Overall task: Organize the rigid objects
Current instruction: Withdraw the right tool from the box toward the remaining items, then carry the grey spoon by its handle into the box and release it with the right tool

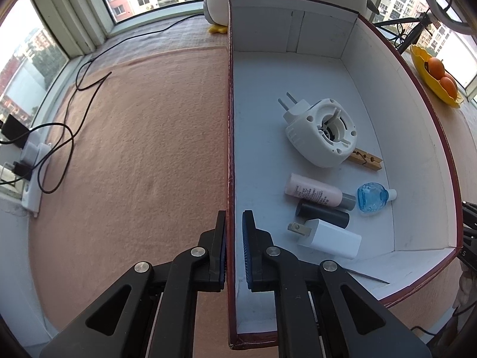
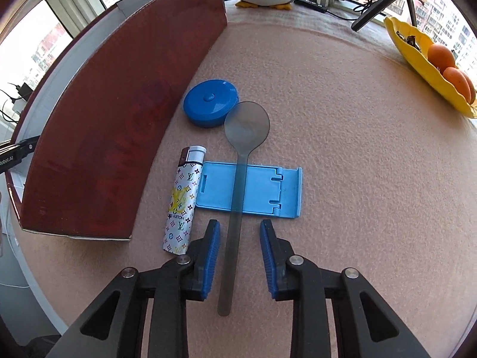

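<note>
With the left gripper (image 1: 234, 238) clamped on the box wall (image 1: 230, 149), the right gripper (image 2: 240, 249), jaws apart, should close squarely on the spoon handle (image 2: 232, 253) between its 2 pads.

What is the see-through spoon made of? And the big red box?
The spoon looks like smoky grey plastic, smooth and thin: the blue stand shows through its handle. The box seems to be stiff cardboard, glossy red outside and matte white inside, judging by its thin walls and folded corner flaps.
</note>
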The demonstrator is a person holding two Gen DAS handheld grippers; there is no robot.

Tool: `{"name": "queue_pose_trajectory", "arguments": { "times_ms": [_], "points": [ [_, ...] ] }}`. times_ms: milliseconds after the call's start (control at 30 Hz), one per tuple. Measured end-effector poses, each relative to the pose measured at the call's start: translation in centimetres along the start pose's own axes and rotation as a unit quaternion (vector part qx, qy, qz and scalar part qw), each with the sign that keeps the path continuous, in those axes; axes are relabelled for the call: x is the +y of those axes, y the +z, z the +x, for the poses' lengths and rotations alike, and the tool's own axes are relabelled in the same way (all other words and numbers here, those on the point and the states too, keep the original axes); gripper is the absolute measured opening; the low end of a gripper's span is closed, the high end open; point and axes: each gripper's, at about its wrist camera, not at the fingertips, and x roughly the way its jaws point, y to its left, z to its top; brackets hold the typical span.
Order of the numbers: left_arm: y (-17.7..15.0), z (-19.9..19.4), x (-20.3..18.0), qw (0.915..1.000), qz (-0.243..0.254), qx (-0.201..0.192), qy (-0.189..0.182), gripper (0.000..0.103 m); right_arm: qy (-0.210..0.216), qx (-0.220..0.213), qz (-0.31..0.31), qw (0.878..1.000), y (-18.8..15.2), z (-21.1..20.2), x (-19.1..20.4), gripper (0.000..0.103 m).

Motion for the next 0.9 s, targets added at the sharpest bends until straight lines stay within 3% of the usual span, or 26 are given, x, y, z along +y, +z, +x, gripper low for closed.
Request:
{"name": "queue_pose_trajectory", "arguments": {
  "times_ms": [100, 367, 600, 900],
  "points": [
    [-0.1, 0.0, 0.0, 1.0000, 0.001, 0.000, -0.003, 0.008, -0.010, 0.002, -0.004, 1.000, 0.1, 0.0, 0.0, 0.008],
    [-0.1, -0.1, 0.1, 1.0000, -0.001, -0.001, -0.005, 0.008, 0.002, -0.007, 0.031, 1.000, -0.7, -1.1, -1.6, 0.007],
    [-0.1, -0.1, 0.1, 1.0000, -0.003, -0.002, -0.005, 0.008, 0.006, -0.047, 0.047, 0.998, -1.0, -4.7, -2.6, 0.007],
    [-0.1, 0.0, 0.3, 0.9999, -0.009, -0.004, -0.008, 0.008, 0.028, -0.107, 0.005, 0.994, 3.2, -9.7, 0.0, 0.007]
  ]
}}
